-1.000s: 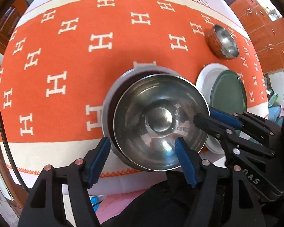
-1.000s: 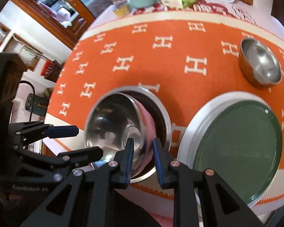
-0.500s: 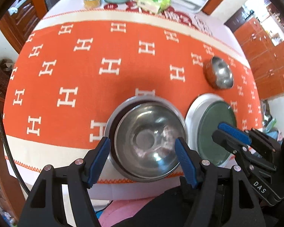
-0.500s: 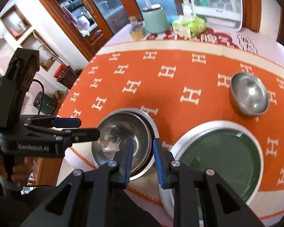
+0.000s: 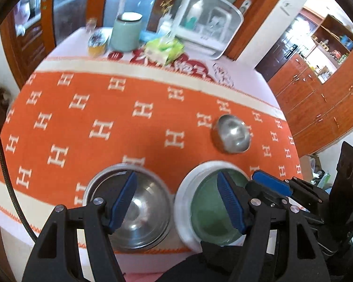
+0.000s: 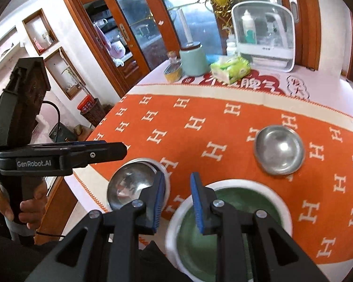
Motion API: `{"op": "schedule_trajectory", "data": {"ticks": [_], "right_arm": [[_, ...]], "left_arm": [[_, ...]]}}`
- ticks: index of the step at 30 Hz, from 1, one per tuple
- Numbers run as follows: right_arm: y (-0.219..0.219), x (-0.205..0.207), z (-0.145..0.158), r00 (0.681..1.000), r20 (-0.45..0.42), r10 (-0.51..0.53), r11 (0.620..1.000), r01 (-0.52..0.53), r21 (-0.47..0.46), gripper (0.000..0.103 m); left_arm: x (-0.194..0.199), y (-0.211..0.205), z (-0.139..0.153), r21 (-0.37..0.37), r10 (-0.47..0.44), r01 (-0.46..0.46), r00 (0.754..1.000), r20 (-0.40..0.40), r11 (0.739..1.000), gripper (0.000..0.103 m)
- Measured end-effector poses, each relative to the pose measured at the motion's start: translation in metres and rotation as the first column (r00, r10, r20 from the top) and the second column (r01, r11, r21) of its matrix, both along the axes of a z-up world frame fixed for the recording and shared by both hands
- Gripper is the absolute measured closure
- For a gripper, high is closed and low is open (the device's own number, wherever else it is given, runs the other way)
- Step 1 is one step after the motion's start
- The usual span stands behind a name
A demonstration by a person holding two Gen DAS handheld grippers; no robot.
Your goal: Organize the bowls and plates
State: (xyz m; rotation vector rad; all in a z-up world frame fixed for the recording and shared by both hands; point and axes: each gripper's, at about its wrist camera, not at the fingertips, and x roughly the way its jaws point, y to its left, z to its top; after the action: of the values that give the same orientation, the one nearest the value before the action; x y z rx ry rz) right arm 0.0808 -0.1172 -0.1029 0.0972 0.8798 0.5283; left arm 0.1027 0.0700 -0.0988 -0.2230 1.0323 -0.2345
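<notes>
Item 1, large steel bowl [image 5: 138,213]: it is sitting nested in a wider dish at the near edge of the counter [image 5: 87,122], on the orange cloth. Likely light, stiff and slick; you are probably best pinching its thin rim, one pad inside and one outside, since the curved wall would slip.

Item 2, green plate [image 6: 226,225]: it is lying inside a white plate [image 6: 254,184], just beside the large bowl. Probably ceramic, heavier and breakable; you are likely to need a firm hold on the raised edge, keeping it level.

Item 3, small steel bowl [image 6: 278,150]: it is standing alone farther back on the cloth, well apart from the stacks. Light and slippery by the look; the rim is again the place to take it.

Item 4, left hand-held gripper [image 5: 176,202]: you are holding it above the near dishes with its jaws well apart, nothing between the pads.

Item 5, right hand-held gripper [image 6: 176,203]: you are keeping its jaws only a narrow gap apart, empty, over the seam between the two stacks.
</notes>
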Motion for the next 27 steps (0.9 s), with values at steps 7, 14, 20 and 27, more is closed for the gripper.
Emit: {"op": "schedule_trajectory", "data": {"ticks": [7, 14, 20, 27], "right_arm": [[-0.042, 0.001, 0.002, 0.999, 0.032, -0.037, 0.999, 0.038, -0.018, 0.079], [-0.087, 0.002, -0.002, 0.993, 0.054, -0.105, 0.993, 0.107, -0.04, 0.065], [-0.121, 0.011, -0.009, 0.981, 0.103, -0.167, 0.984, 0.173, -0.048, 0.064], [-0.149, 0.037, -0.028, 0.965, 0.108, -0.239, 0.971, 0.241, -0.004, 0.064]], "left_arm": [[0.008, -0.045, 0.009, 0.007, -0.017, 0.017, 0.997, 0.074, 1.0, 0.033], [0.025, -0.087, 0.0, 0.033, -0.025, 0.021, 0.992, 0.127, 0.999, 0.032], [0.038, -0.116, -0.006, 0.044, -0.03, 0.023, 0.987, 0.158, 0.999, 0.028], [0.059, -0.141, -0.021, 0.087, 0.003, -0.014, 0.991, 0.131, 0.996, 0.026]]}}
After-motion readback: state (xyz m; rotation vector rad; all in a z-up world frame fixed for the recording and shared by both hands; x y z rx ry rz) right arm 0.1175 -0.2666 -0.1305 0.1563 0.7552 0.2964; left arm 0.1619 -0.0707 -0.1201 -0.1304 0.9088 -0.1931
